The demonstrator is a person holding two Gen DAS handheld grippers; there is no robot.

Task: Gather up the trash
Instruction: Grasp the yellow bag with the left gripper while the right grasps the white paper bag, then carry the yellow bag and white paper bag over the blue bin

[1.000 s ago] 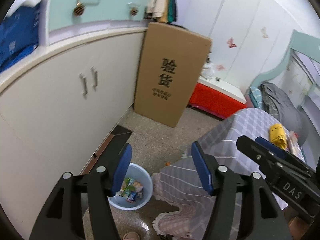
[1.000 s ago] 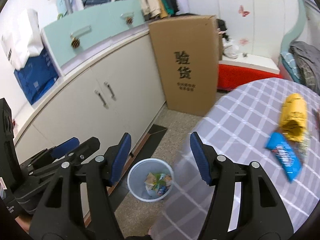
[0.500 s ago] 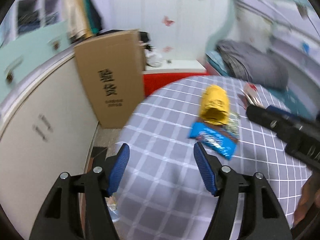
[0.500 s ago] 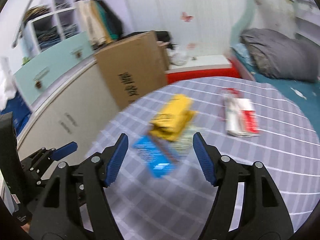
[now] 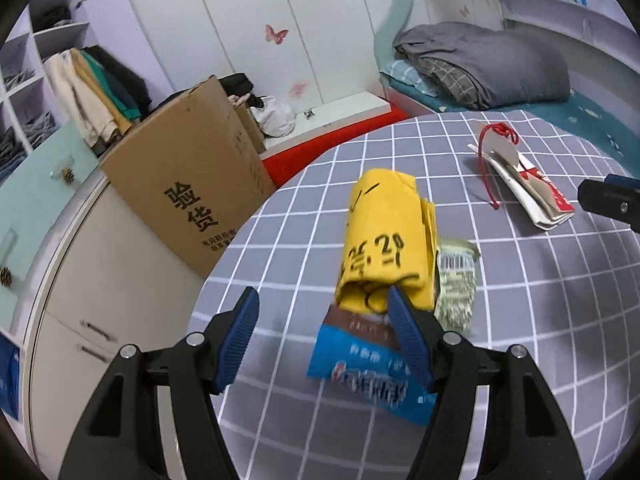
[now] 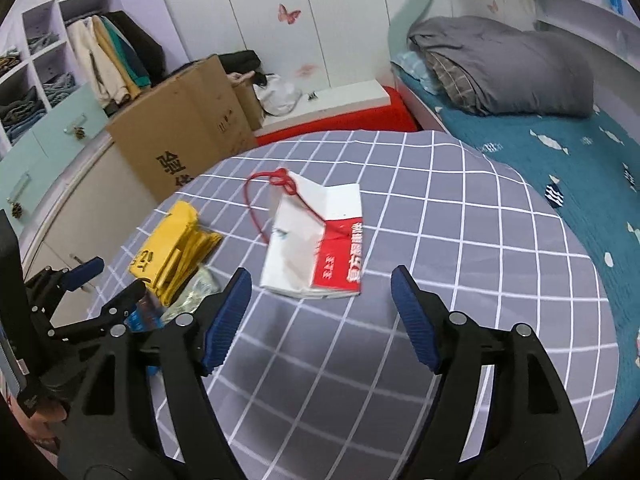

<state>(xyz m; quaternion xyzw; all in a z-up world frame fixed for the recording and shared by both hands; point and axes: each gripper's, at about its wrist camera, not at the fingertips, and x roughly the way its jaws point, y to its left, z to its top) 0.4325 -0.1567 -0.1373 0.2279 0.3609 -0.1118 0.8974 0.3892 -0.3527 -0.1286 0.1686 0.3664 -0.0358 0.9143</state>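
On the grey checked tablecloth [image 5: 540, 320] lie a folded yellow bag [image 5: 380, 240], a blue snack wrapper [image 5: 368, 376], a pale green wrapper [image 5: 456, 284] and a folded red and white paper bag with a red cord [image 5: 520, 184]. My left gripper [image 5: 324, 336] is open and empty, just above the blue wrapper's near end. My right gripper [image 6: 320, 316] is open and empty, in front of the red and white paper bag [image 6: 316, 240]. The yellow bag [image 6: 172, 248] lies to its left.
A tall cardboard box [image 5: 188, 184] stands on the floor beyond the table's left edge, against white cabinets [image 5: 100, 280]. A bed with a grey quilt [image 6: 500, 68] lies to the right. The left gripper's body [image 6: 60, 312] shows in the right wrist view.
Both grippers swung up and right from the floor bin and cabinets to the table top. The trash items now lie close in front of the open fingers.
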